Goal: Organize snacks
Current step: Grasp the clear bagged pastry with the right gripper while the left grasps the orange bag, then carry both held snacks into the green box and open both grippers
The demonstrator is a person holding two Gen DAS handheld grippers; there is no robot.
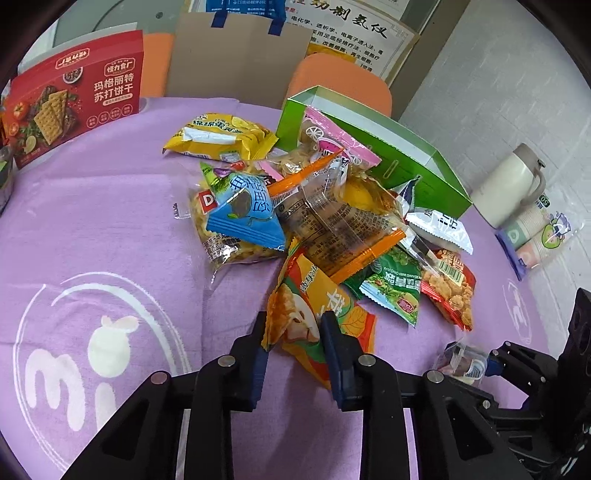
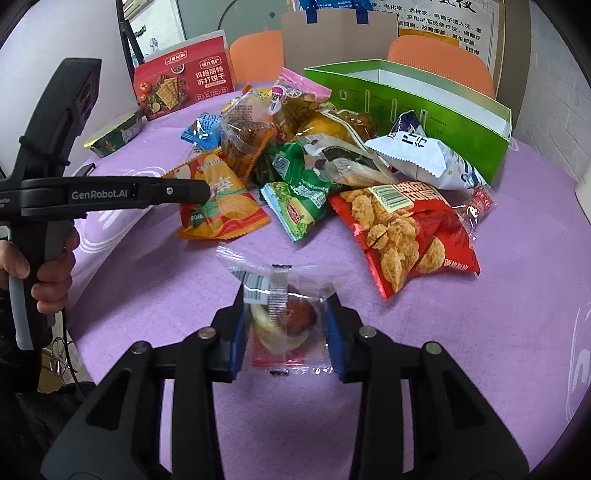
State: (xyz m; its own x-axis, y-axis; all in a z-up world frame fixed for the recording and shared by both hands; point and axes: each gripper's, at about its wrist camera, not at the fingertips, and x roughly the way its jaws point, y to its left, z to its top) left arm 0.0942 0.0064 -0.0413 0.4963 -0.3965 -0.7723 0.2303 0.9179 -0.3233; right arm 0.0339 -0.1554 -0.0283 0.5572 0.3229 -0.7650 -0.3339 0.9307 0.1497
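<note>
Right wrist shows my right claw (image 2: 285,325) clenched on a clear-wrapped snack (image 2: 284,314); left claw (image 1: 293,343) grips the orange packet (image 1: 314,314); next, both into the green box (image 2: 424,107) ahead.

Office or meeting room, round table under a purple cloth (image 1: 110,229), orange chairs (image 1: 343,85), printed Chinese wall poster (image 1: 354,33), sleeve of paper cups (image 1: 535,236)

Two black two-finger grippers: left gripper (image 1: 294,341), right gripper (image 2: 286,325). One open green cardboard box (image 1: 402,146). One red cracker carton (image 1: 79,96). Two orange chairs (image 2: 439,59). One cream thermos jug (image 1: 511,184). One wrapped sleeve of paper cups (image 1: 537,236). About a dozen loose snack packets; the heap hides the exact number.
</note>
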